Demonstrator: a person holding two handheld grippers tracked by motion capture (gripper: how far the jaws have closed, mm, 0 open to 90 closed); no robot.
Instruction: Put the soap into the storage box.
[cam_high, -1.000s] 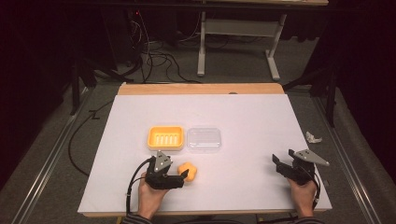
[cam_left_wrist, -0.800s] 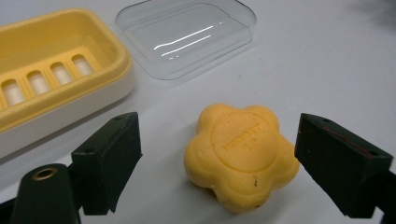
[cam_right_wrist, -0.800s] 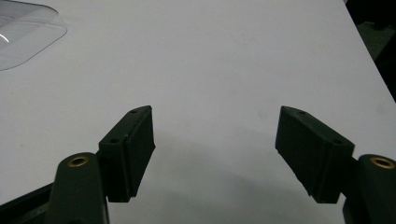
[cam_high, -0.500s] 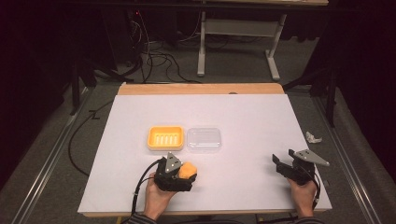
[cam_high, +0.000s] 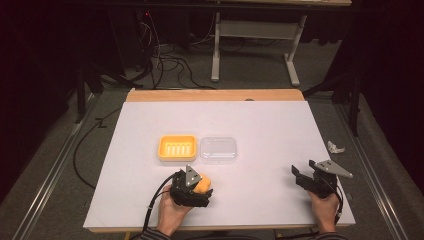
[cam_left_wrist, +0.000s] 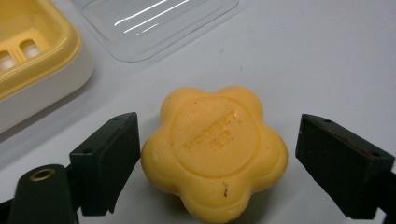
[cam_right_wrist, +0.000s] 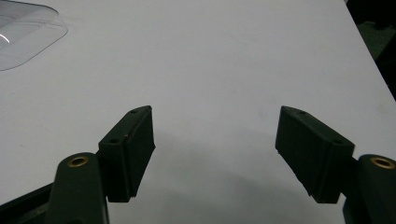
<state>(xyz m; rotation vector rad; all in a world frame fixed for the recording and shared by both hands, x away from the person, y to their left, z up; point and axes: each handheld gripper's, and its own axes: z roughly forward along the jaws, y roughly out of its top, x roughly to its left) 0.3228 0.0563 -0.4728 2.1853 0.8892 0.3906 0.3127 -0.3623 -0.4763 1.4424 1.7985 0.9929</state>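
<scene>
Soap, yellow and flower-shaped, lies flat on the white table near its front edge, between the spread jaws of your left gripper; one jaw sits just beside it, the other stands apart. Behind it, a yellow soap dish and a clear lid sit side by side. Your right gripper rests wide open and empty near the front right corner.

The left claw is showing two blocky black jaws, a brass-coloured rivet sitting behind one. The right claw is wearing matching black jaws with brass rivets behind both, a grey three-cornered plate on top and a black cable trailing behind.
</scene>
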